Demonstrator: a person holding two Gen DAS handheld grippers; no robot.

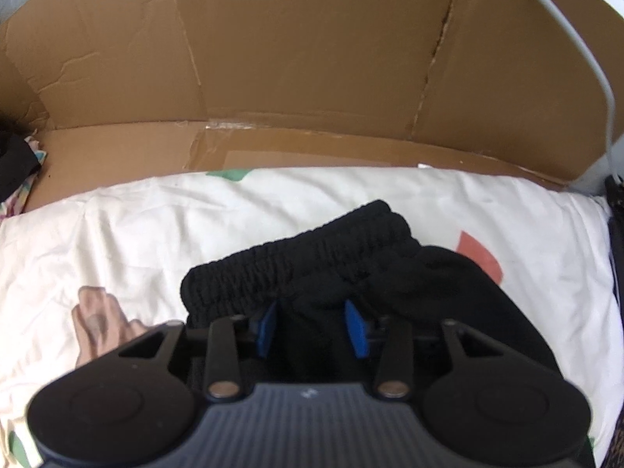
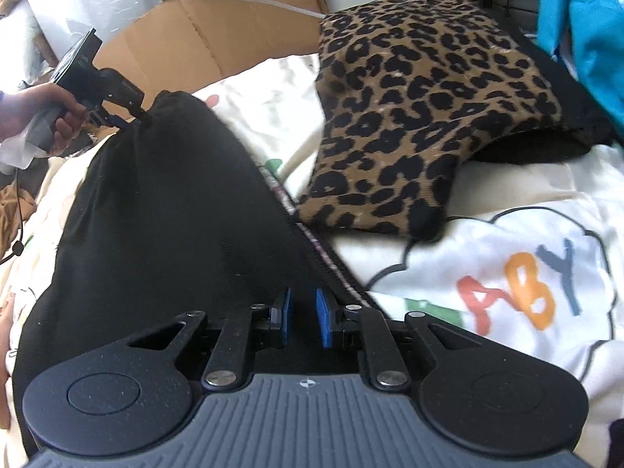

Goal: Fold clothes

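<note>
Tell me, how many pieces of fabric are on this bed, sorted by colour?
Black garment, held at two ends by the left gripper and right gripper: 1
Leopard-print piece: 1
White printed bed cover: 1
Turquoise cloth at the edge: 1
Total: 4

My blue pads (image 2: 322, 318) sit against black shorts (image 2: 167, 214), beside a leopard-print brown-and-black garment (image 2: 421, 117) on a white printed sheet (image 2: 487, 257).

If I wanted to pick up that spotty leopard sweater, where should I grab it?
Probably the near corner of the leopard sweater, coming from the front. That corner lies flat on the white sheet with nothing on it and points toward the right gripper. Its far end is tucked against other clothes, so it looks harder to pinch.
</note>
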